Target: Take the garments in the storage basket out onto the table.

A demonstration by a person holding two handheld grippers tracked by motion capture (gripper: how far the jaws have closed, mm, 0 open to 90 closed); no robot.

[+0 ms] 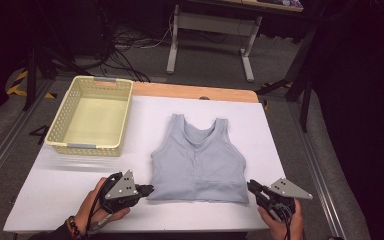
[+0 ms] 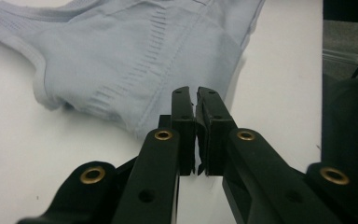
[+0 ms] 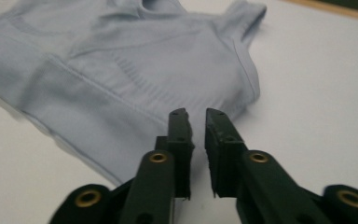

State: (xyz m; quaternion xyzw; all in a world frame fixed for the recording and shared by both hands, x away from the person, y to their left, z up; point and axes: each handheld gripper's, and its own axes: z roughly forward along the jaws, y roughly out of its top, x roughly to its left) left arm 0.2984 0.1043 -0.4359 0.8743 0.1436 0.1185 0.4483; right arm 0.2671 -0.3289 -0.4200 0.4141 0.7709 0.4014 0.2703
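On the white table [image 1: 55,200], centre, I see the pale grey-blue ribbed fabric crop top [image 1: 198,160] lying flat, straps pointing to the far edge, hem toward me. Left of it, well apart, sits the cream perforated plastic basket [image 1: 91,145] at the far-left corner of the white surface, a strip of bare wooden tabletop [image 1: 195,91] running behind it. My left gripper [image 1: 149,190] is just beside the near-left hem corner, jaw tips pointing right at the cloth; I can't tell from above whether they touch it. In the left gripper view its jaws are pressed together, only a sliver of a gap between the pads, nothing pinched, with the top's [image 2: 135,60] hem corner lying just past the tips. My right gripper [image 1: 250,186] mirrors that at the near-right hem corner, tips aimed left, just beside the fabric edge. In the right gripper view its jaws are nearly together with a narrow slot between them and no cloth in it; the garment [image 3: 121,70] spreads ahead and left of the tips. Both hands hold the grippers low near the table's near edge, grey three-cornered plates facing up. Beyond the table is dark floor with cables [image 1: 125,55] and a white metal desk frame [image 1: 210,35].
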